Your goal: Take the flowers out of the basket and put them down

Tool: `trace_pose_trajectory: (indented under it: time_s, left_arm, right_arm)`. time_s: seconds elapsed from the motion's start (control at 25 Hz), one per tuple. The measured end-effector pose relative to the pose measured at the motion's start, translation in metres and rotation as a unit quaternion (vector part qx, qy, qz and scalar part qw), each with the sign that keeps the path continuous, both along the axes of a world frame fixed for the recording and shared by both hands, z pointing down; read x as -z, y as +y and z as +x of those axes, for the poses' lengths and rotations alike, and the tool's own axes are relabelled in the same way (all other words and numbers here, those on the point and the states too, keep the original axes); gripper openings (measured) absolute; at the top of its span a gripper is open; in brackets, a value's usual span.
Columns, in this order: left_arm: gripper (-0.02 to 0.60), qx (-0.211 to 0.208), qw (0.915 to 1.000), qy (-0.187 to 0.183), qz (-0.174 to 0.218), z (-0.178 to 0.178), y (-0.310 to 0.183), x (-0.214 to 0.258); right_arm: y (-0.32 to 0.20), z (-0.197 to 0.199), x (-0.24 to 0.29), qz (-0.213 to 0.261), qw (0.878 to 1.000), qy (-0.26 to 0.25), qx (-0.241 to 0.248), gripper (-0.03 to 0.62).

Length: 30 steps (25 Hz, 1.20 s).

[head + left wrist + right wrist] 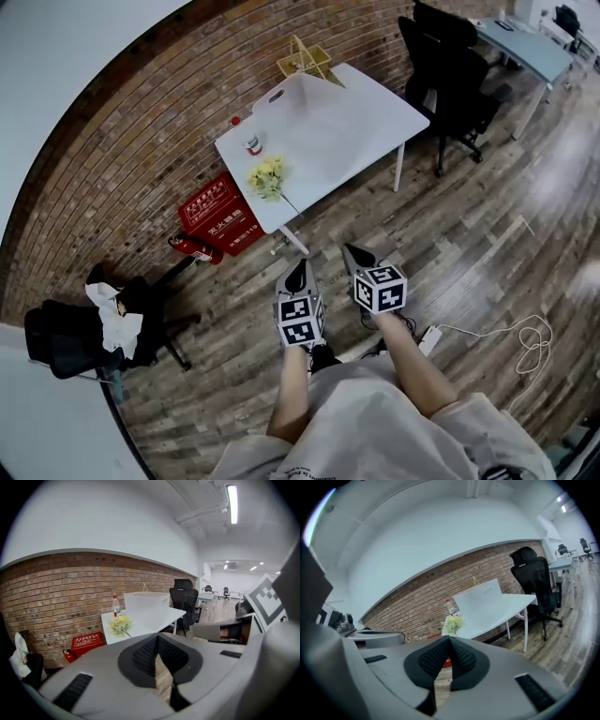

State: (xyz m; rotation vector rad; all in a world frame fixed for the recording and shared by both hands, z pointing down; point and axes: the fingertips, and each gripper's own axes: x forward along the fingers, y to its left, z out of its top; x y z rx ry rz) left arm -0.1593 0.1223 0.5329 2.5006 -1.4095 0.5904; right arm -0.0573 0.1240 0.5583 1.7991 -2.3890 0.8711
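- Two claws, both empty: the left claw (299,270) and right claw (353,253) each have their jaws pressed together with nothing between, as their own views show.
- Both hang low in front of the person's legs (292,394), over the wood floor (459,244) and well apart from the table (375,122). They aim toward it, tipped slightly down. My read is a standoff pose, not a reach.
- The flowers (267,177) are a yellow bunch lying flat on the near-left corner of the table, stem trailing toward the edge. They're outside the basket (314,103), apart from it and nearer the person.
- The basket is a white tub standing upright further back on the table, toward the brick wall (141,141). Can't tell from these angles whether anything is left inside.
- A bottle (253,143) stands near the flowers on the wall side, upright. The bunch lies clear of it.
- Judgement: the flowers are out and down, and closed jaws fit having nothing to carry, so the task looks done or idle.
- If more stems are in the tub, the next move means stepping up to the table and opening a claw first.
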Motion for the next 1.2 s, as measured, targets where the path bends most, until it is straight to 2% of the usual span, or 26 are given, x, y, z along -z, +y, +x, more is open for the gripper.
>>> trace_pose_trajectory:
  time_s: [0.16,0.28,0.36,0.52,0.64,0.92,1.04,1.2]
  left_arm:
    - [0.025,0.013,0.9996,0.019,-0.013,-0.011,-0.018,-0.007]
    - [0.025,-0.024,0.9994,0.023,-0.014,-0.003,-0.024,-0.014]
    - [0.025,-0.032,0.999,0.026,-0.018,-0.008,-0.035,-0.017]
    - [0.025,-0.018,0.9991,0.037,-0.013,-0.038,-0.068,-0.011]
    - [0.025,-0.023,0.9992,0.031,-0.004,-0.058,-0.086,-0.013]
    - [0.025,-0.081,0.9966,-0.011,-0.011,-0.112,-0.107,-0.031]
    - [0.025,-0.076,0.9968,-0.006,-0.023,-0.136,-0.115,-0.042]
    - [0.025,-0.065,0.9974,0.007,-0.03,-0.153,-0.128,-0.047]
  right_arm:
    - [-0.014,-0.018,-0.015,-0.022,1.0,0.022,0.0,0.003]
    - [-0.028,-0.023,-0.026,-0.032,0.999,0.025,-0.016,0.002]
    - [-0.039,-0.03,-0.028,-0.032,0.999,0.025,-0.026,0.003]
    - [-0.061,-0.05,-0.027,-0.031,0.998,0.031,-0.033,0.003]
    - [-0.076,-0.058,-0.03,-0.029,0.998,0.022,-0.047,0.002]
    - [-0.1,-0.082,-0.041,-0.009,0.992,-0.02,-0.123,0.002]
    - [-0.095,-0.113,-0.056,-0.021,0.991,-0.002,-0.131,0.003]
    - [-0.103,-0.137,-0.059,-0.038,0.993,0.031,-0.111,0.002]
